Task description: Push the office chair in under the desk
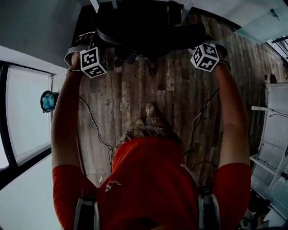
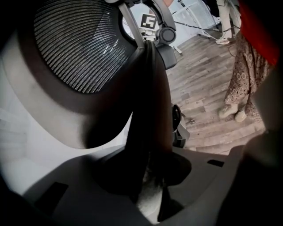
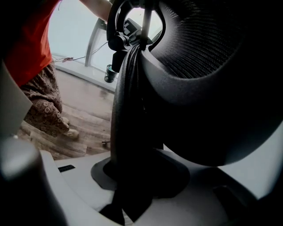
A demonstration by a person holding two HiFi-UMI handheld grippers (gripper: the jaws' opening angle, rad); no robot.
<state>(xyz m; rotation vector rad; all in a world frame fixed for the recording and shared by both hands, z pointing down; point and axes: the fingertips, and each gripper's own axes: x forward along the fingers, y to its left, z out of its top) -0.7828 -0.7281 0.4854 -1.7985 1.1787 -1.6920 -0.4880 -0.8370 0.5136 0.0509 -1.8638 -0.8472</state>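
Note:
The black office chair (image 1: 148,27) stands at the top of the head view, its mesh backrest (image 2: 75,48) turned toward me. My left gripper (image 1: 92,49) reaches to the backrest's left side and my right gripper (image 1: 211,47) to its right side. In the left gripper view the dark backrest rim (image 2: 148,110) runs down between the jaws of the left gripper (image 2: 150,176), which are shut on it. The right gripper (image 3: 132,176) clamps the opposite rim (image 3: 128,110) the same way. White desk legs (image 1: 95,4) show just behind the chair.
The floor (image 1: 171,85) is wooden planks with cables (image 1: 96,130) trailing across it. A glass wall (image 1: 24,117) stands at the left and a white rack (image 1: 274,134) at the right. My own foot (image 1: 153,112) is behind the chair. Another person's legs (image 2: 225,17) stand far off.

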